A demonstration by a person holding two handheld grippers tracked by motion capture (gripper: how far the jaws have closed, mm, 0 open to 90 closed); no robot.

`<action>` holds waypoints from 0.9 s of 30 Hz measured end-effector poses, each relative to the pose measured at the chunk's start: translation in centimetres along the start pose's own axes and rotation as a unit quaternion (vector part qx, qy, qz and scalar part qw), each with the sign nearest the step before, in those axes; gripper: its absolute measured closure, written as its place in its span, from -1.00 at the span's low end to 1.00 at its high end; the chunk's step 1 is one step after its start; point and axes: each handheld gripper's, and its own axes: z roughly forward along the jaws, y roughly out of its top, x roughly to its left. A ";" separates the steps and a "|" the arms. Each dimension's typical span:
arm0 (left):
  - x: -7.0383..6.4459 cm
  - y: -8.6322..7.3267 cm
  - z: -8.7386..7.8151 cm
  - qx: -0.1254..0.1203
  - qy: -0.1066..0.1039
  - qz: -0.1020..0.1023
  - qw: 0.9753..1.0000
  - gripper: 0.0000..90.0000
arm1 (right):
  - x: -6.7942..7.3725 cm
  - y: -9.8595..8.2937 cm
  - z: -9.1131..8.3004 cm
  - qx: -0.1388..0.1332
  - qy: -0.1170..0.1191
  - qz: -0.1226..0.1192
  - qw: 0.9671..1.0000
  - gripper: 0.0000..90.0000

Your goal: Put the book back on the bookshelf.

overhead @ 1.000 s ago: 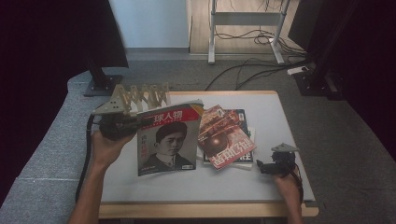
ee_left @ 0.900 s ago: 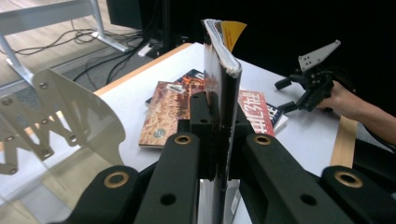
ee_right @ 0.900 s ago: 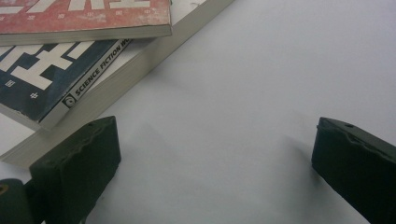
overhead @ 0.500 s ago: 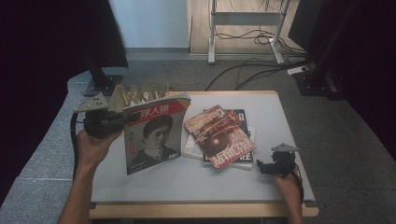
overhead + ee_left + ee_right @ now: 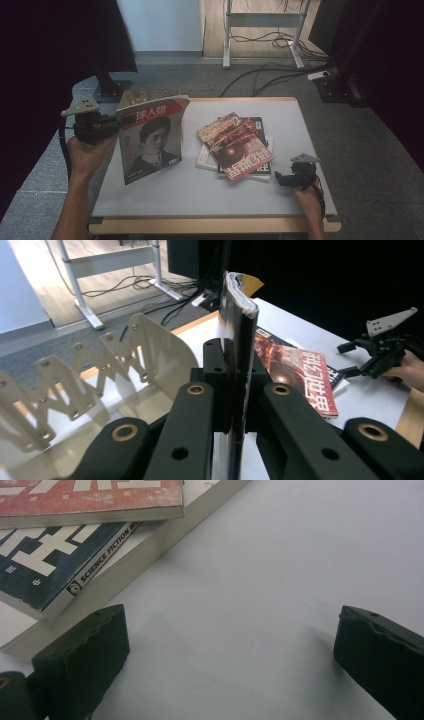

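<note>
A magazine with a portrait on a red-topped cover (image 5: 150,140) stands nearly upright over the table's left side. My left gripper (image 5: 107,121) is shut on its spine edge. In the left gripper view the jaws (image 5: 232,365) clamp the magazine (image 5: 239,315) edge-on. A beige zigzag file rack (image 5: 150,95) sits just behind it at the back left, also visible as a beige rack (image 5: 115,355) close by. My right gripper (image 5: 282,179) rests open on the table at the front right, jaws (image 5: 225,645) wide apart over bare white surface.
A stack of magazines (image 5: 235,147) lies in the middle of the white table (image 5: 280,115), a red one on top; its corner (image 5: 75,530) is just beyond my right gripper. Black stands and cables occupy the floor behind.
My left gripper has carried the portrait magazine up and to the left, tipping it more upright near the rack. The right gripper has stayed put.
</note>
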 end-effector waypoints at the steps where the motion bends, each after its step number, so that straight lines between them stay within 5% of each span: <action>1: 0.1 0.0 -0.2 0.000 0.003 -0.001 1.000 0.93 | 0.0 0.0 0.0 0.000 0.000 0.000 1.000 -0.98; 27: 3.6 -0.6 -4.0 -0.005 0.073 -0.033 0.997 0.93 | 0.0 0.0 0.0 0.000 0.000 0.001 1.000 -0.98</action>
